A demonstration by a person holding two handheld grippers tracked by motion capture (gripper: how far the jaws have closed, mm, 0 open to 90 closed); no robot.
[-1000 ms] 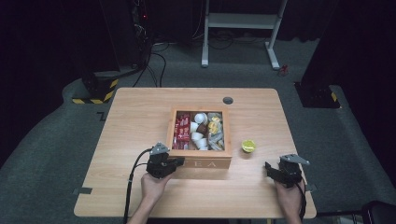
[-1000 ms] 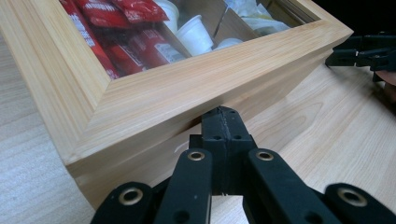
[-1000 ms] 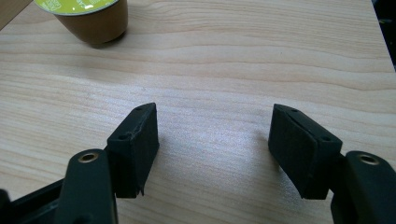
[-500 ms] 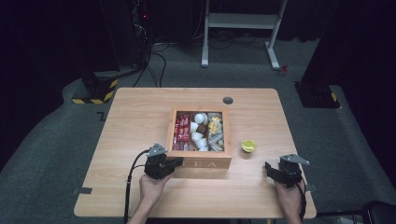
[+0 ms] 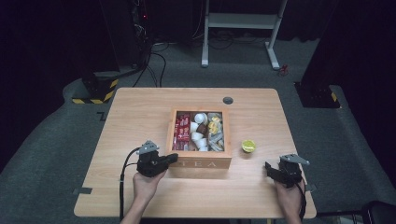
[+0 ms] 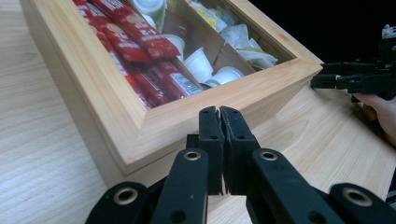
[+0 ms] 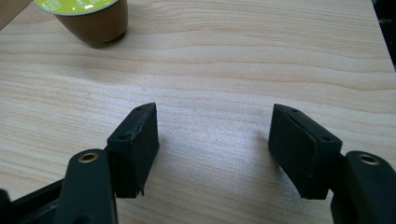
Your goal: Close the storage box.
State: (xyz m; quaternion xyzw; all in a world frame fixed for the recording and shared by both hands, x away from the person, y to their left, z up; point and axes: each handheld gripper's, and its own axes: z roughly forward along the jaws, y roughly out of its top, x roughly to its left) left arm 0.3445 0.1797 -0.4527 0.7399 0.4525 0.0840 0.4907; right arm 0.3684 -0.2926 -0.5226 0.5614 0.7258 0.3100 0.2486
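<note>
Care suits this pickup: the right gripper [image 5: 276, 171], jaws spread wide and empty, should straddle the green-lidded pod [image 5: 248, 146] just right of the tea box [image 5: 200, 162]. The left gripper [image 5: 169, 159], jaws closed on nothing, touches the box's near-left corner.

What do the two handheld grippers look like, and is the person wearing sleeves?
Both the left gripper and the right gripper are black, two-jawed, with flat rectangular pads and round silver rivets on the linkages. Each carries a grey three-cornered plate on top and trails a black cable. The forearms are bare; no sleeves are visible.
</note>
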